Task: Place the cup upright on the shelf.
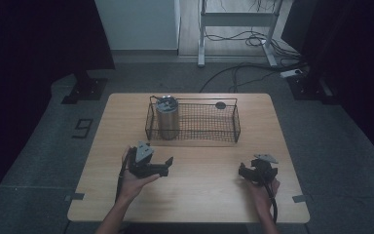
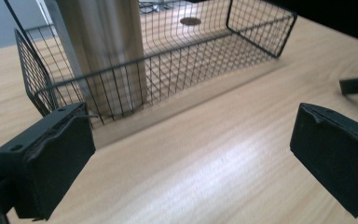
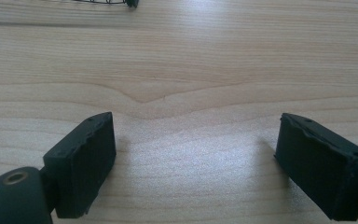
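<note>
Light wooden tabletop [image 1: 190, 195], pale grain, dim room. Black wire-mesh rectangular basket [image 1: 209, 138] sits toward the far edge, centre. Inside it, at its left end, a tall brushed-steel cylindrical tumbler [image 1: 167, 118] stands upright with a lid on top. A small dark round disc [image 1: 220, 105] lies in the basket's far right corner.

Left hand-held gripper [image 1: 164, 165] held near the front of the basket, jaws spread wide, nothing between them; its view looks toward the tumbler through the mesh. Right hand-held gripper [image 1: 244, 171] low over bare wood, well apart from the basket, jaws likewise spread and empty.
</note>
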